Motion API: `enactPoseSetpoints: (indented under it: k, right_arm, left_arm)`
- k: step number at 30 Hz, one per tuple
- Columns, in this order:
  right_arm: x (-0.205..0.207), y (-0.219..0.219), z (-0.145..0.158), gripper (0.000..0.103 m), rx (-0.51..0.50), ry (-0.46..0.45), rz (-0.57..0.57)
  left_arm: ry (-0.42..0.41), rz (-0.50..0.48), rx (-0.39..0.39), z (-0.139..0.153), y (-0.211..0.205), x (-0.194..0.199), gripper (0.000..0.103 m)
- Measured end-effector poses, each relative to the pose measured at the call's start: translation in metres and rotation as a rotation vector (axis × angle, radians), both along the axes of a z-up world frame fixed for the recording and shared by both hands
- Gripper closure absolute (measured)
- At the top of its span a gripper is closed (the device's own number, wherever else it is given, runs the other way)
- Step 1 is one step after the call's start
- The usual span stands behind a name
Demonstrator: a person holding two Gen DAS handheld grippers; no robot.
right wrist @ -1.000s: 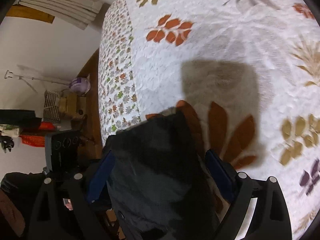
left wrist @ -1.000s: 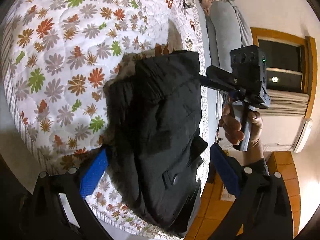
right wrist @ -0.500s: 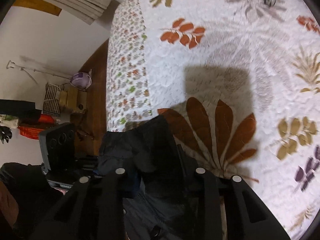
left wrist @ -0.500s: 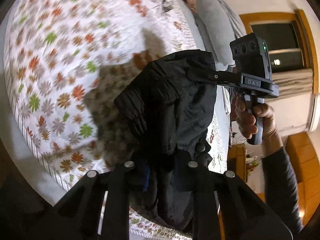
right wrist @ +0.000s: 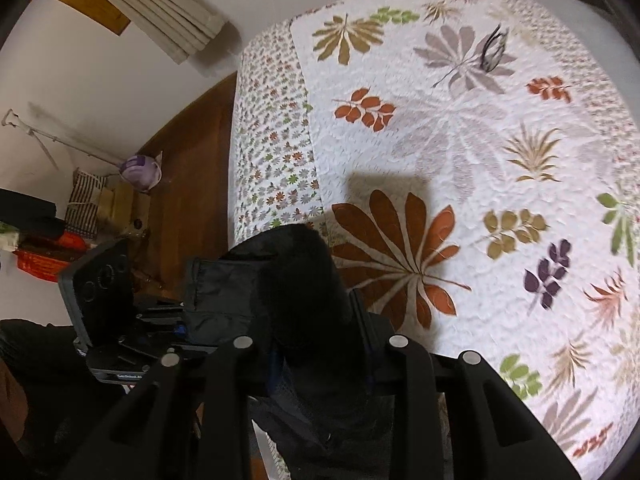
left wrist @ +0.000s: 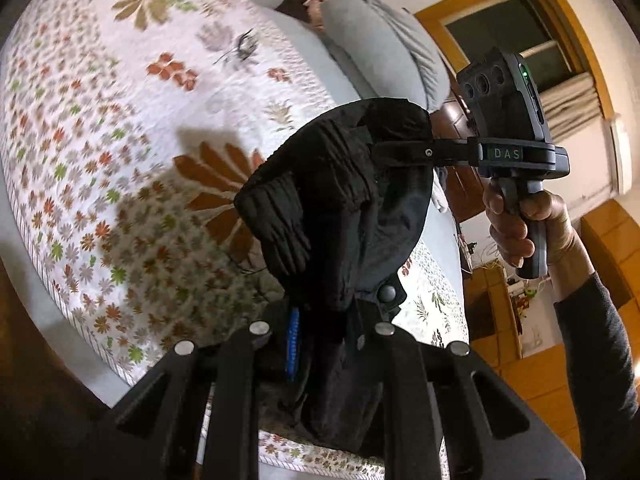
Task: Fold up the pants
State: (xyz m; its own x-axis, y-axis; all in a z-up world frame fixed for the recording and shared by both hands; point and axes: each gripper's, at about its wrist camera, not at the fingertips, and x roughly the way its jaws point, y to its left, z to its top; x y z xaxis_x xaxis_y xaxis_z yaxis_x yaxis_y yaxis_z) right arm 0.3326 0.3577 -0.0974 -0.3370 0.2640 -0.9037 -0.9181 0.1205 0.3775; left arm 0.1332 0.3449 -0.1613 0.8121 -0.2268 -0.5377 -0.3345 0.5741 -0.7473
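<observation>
Both grippers, left gripper (left wrist: 320, 340) and right gripper (right wrist: 320, 356), clench the black pants (left wrist: 344, 208), lifting them above the bed's (right wrist: 460, 128) edge for folding.

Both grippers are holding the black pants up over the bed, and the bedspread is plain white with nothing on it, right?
Not quite. The bedspread is white but covered in colorful leaves and flowers, as the right wrist view shows. The rest is right: the left gripper and right gripper both hold the black pants above the bed.
</observation>
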Motion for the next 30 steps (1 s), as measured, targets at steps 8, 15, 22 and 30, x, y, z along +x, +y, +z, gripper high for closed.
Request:
enactPoseSetpoints:
  k: [8, 15, 22, 30]
  right_arm:
    - [-0.004, -0.038, 0.035, 0.074, 0.049, -0.040, -0.046]
    - [-0.010, -0.066, 0.058, 0.074, 0.090, -0.067, -0.079]
    - [-0.014, -0.094, 0.075, 0.074, 0.121, -0.090, -0.114]
    - [-0.017, -0.131, 0.093, 0.074, 0.154, -0.117, -0.165]
  left_arm:
    - [-0.035, -0.032, 0.054, 0.027, -0.025, 0.004, 0.087]
    - [-0.051, -0.056, 0.100, 0.048, -0.043, 0.003, 0.088]
    - [-0.066, -0.085, 0.146, 0.065, -0.064, 0.000, 0.088]
    - [-0.079, -0.133, 0.209, 0.085, -0.091, 0.004, 0.088]
